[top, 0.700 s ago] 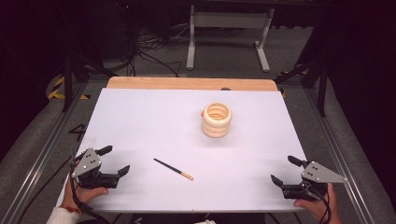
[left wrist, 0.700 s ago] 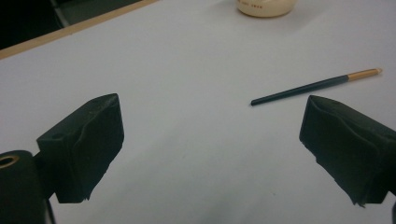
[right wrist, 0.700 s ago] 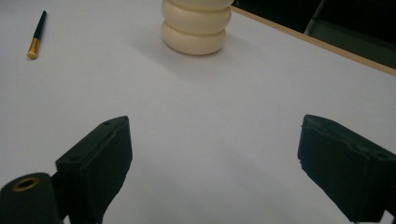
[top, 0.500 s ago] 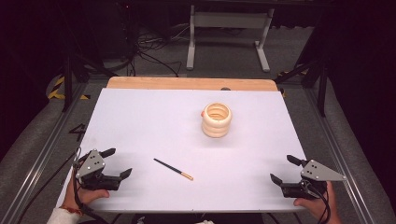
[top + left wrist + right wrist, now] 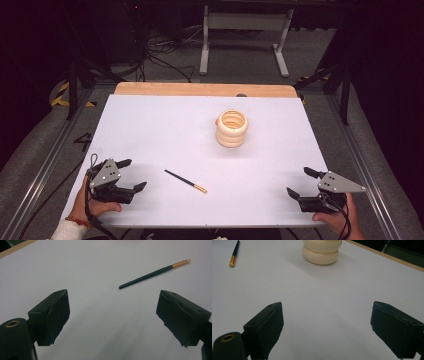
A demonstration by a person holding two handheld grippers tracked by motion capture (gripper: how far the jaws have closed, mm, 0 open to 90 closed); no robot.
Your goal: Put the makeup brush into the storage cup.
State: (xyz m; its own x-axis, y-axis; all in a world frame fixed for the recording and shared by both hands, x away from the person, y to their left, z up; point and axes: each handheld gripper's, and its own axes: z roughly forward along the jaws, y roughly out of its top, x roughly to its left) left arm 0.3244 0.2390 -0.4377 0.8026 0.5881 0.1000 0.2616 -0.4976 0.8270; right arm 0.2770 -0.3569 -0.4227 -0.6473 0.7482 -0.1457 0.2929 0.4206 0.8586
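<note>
I see the brush [image 5: 185, 181] lying flat on the white tabletop [image 5: 165, 130], just ahead of my left tongs [image 5: 129, 175] and well apart from my right tongs [image 5: 300, 182]. It is thin and black with a gold tip. Both tongs gape wide, holding nothing, hands low at the near edge. The cream ringed holder [image 5: 232, 128] stands farther back.

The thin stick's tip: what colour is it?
Gold on the black stick; clearest in the left gripper view.

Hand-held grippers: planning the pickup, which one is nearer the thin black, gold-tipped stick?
The left hand-held gripper; the thin black, gold-tipped stick lies beside it, far from the right hand-held gripper.
</note>
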